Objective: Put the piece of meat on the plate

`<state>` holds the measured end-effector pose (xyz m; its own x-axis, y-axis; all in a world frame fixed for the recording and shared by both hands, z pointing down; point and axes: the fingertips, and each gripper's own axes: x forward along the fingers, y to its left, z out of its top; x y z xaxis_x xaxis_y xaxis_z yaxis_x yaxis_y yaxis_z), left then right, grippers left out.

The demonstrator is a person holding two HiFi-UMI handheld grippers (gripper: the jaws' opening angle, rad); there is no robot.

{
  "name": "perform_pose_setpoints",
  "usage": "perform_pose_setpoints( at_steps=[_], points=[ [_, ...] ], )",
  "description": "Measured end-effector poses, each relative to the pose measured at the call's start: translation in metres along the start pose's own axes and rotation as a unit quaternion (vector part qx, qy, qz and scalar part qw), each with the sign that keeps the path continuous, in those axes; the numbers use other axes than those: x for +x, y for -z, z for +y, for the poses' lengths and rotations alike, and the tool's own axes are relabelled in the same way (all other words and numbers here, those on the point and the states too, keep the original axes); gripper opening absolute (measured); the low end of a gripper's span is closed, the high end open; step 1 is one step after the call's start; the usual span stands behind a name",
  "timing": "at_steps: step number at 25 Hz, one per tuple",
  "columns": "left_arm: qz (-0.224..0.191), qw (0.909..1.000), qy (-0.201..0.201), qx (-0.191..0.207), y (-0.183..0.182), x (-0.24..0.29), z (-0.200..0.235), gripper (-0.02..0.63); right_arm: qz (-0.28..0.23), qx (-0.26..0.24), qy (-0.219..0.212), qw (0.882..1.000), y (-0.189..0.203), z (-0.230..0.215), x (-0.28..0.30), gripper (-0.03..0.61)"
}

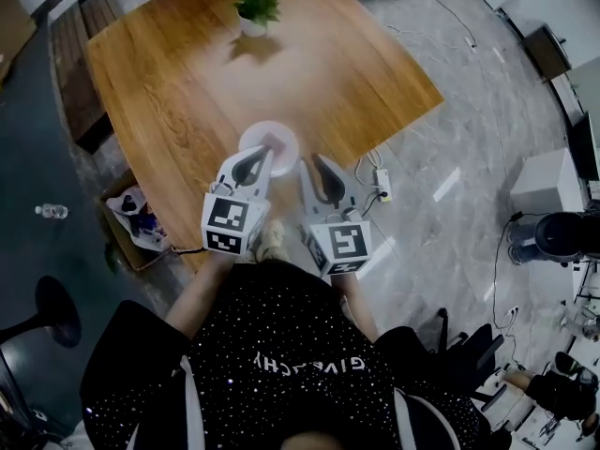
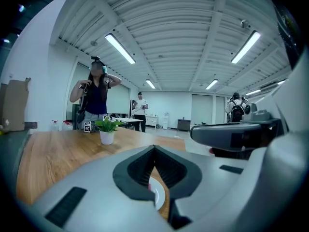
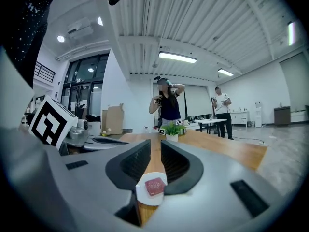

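A white plate (image 1: 255, 141) sits near the front edge of the wooden table (image 1: 187, 73), and a reddish, square piece of meat (image 1: 275, 142) lies on it. The right gripper view looks down on the meat (image 3: 154, 186) and the plate (image 3: 144, 198) through its jaws. My left gripper (image 1: 247, 169) hovers just in front of the plate, fingertips together, holding nothing. My right gripper (image 1: 324, 178) hangs beside it, off the table's edge. Its jaws stand a narrow gap apart (image 3: 155, 148) with nothing between them. The left gripper view (image 2: 154, 151) shows only a sliver of the plate (image 2: 158, 197).
A small potted plant (image 1: 255, 7) stands at the table's far end. A bench (image 1: 80, 64) runs along the left side. On the floor are an open box (image 1: 136, 218), a bottle (image 1: 52, 211) and a power strip (image 1: 382, 186). People stand beyond the table (image 2: 96, 95).
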<state>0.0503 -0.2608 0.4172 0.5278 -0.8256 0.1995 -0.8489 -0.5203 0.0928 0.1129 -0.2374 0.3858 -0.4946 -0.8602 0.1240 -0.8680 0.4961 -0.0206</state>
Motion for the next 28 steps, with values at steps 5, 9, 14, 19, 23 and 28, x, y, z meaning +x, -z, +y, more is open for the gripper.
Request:
perform_pose_setpoints(
  at_steps=[5, 9, 14, 19, 23, 28],
  points=[
    [-0.026, 0.9994, 0.023, -0.006, -0.005, -0.015, -0.02, 0.006, -0.013, 0.006, -0.002, 1.0, 0.001, 0.006, -0.016, 0.019],
    [-0.035, 0.999, 0.026, -0.005, -0.006, -0.03, -0.028, 0.006, 0.0, 0.018, -0.002, 1.0, 0.01, 0.012, -0.021, 0.011],
    [-0.045, 0.9985, 0.031, 0.003, -0.01, -0.042, -0.036, 0.006, 0.007, 0.051, 0.008, 0.999, 0.016, 0.013, -0.026, 0.011],
    [-0.041, 0.9985, 0.035, 0.002, -0.005, -0.048, -0.038, 0.006, 0.008, 0.041, 0.019, 0.999, 0.017, 0.016, -0.031, 0.011],
    [-0.039, 0.9985, 0.038, 0.001, -0.004, -0.051, -0.037, 0.006, 0.005, 0.042, 0.021, 0.999, 0.013, 0.019, -0.034, 0.011],
    [-0.04, 0.9983, 0.041, -0.001, -0.006, -0.054, -0.037, 0.006, 0.008, 0.031, 0.02, 0.999, 0.011, 0.025, -0.035, 0.011]
  ],
)
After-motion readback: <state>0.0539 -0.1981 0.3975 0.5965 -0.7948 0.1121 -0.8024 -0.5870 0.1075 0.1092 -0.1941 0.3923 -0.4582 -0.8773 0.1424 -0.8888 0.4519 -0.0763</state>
